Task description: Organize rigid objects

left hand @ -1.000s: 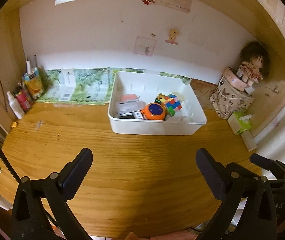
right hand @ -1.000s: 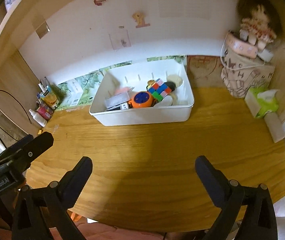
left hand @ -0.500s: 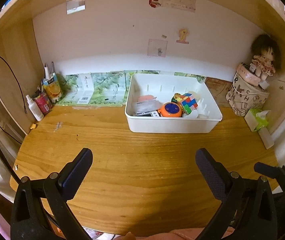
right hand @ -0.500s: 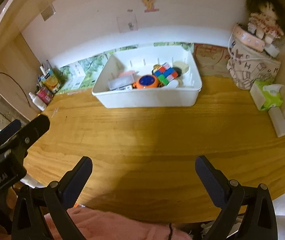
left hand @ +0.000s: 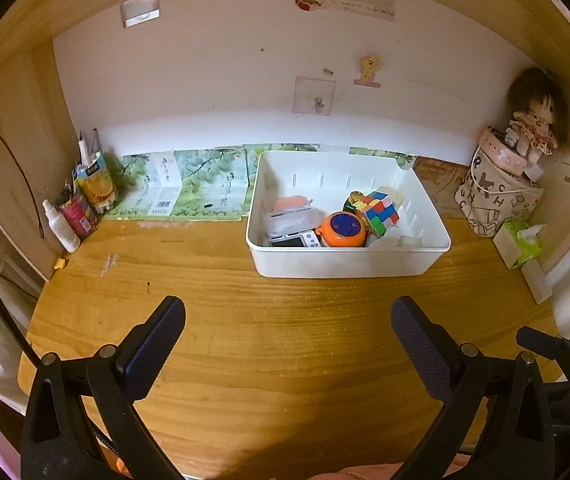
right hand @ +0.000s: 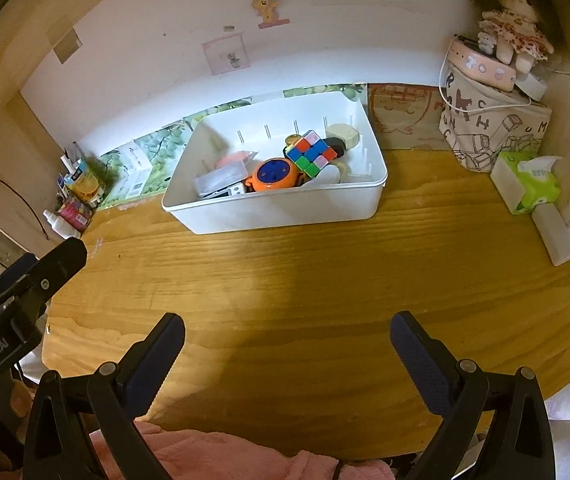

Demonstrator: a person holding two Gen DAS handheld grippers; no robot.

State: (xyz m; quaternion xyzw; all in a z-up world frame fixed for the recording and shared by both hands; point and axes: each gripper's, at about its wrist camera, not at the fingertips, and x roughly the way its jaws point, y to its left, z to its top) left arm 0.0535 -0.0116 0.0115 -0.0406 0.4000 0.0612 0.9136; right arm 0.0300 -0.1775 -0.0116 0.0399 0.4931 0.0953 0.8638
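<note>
Hovering both my left tongs (left hand: 287, 334) and right tongs (right hand: 287, 350) spread and empty, I judge sorting finished: the multicoloured plastic puzzle cube (left hand: 377, 206) sits inside the white plastic bin (left hand: 345, 268).

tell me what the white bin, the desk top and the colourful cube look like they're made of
White bin: most likely plastic, smooth and semi-matte, with moulded slots in thin walls and a rolled rim.
Desk top: wood or wood veneer, with clear grain lines and a light sheen.
Colourful cube: probably hard plastic, glossy coloured squares on a dark body.
</note>
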